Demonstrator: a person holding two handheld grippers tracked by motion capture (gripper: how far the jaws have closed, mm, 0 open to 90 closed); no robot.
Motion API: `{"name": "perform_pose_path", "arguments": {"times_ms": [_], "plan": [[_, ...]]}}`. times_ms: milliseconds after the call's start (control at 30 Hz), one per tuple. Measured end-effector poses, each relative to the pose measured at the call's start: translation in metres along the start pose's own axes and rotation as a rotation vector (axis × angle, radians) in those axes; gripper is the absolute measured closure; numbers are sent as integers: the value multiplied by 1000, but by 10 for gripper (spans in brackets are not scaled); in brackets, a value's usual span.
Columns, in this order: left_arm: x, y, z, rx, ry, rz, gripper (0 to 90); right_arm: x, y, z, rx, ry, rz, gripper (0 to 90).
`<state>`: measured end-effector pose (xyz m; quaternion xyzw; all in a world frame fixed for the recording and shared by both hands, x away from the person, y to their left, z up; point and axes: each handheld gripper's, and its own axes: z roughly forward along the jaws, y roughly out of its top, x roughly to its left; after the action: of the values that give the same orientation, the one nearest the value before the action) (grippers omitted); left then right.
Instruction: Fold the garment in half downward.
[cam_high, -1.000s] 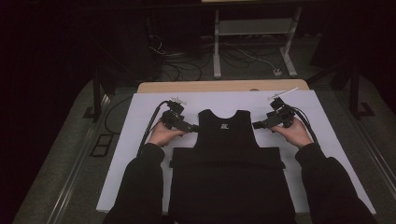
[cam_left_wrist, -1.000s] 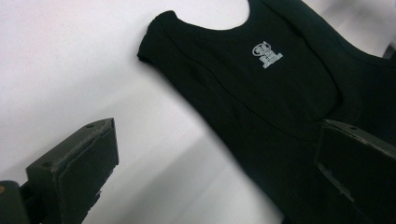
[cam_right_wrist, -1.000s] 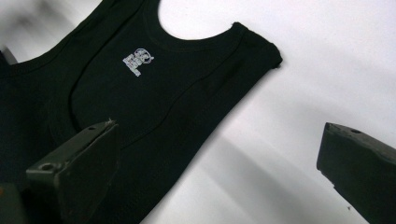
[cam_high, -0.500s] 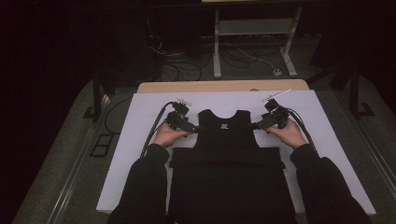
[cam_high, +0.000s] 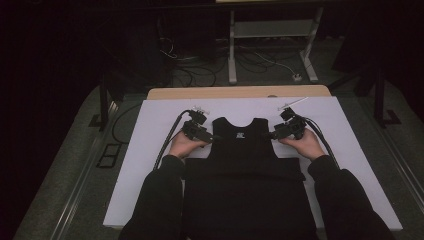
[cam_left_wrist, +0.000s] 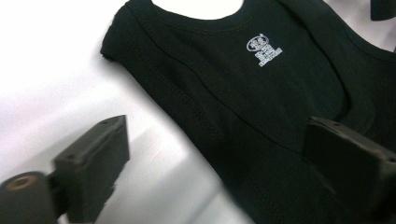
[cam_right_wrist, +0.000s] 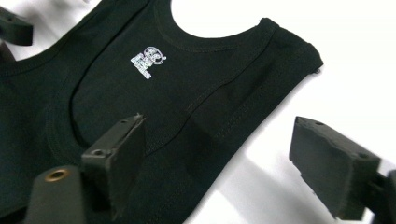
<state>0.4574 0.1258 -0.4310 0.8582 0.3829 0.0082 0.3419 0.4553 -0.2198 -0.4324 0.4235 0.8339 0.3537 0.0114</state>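
White table (cam_high: 150, 150), one black vest (cam_high: 245, 165), two tools, jaws closing.

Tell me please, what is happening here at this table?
A person works on a black tank top lying flat on a white table, a gripper in each hand. The left gripper is at one shoulder strap, the right gripper at the other. Both sets of jaws have just been closing, each with an armhole edge between them, but they do not pinch the cloth yet.

The vest (cam_high: 243, 165) lies on the sheet (cam_high: 150, 150), a claw beside each shoulder.
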Motion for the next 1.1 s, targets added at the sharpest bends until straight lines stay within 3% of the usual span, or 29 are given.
{"name": "perform_pose_path", "arguments": {"times_ms": [67, 467, 633, 767, 900, 1100], "plan": [[-1, 0, 1, 18, 11, 10, 153, 0, 0, 1, 2, -1, 1, 210], [-5, 0, 6, 14, 45, 24, 322, 5, -2, 11, 14, -14, -9, 368], [-7, 0, 9, 4, 41, 15, 383, 7, -2, 14, 17, -25, -17, 401], [-9, 0, 11, -2, 41, 38, 452, 11, -2, 16, 8, -52, -27, 449], [-12, 0, 13, 5, 36, 68, 524, 14, -2, 16, 13, -96, -42, 538], [-15, 0, 15, -8, 31, 63, 612, 23, -3, 19, 18, -86, -56, 669]]}}
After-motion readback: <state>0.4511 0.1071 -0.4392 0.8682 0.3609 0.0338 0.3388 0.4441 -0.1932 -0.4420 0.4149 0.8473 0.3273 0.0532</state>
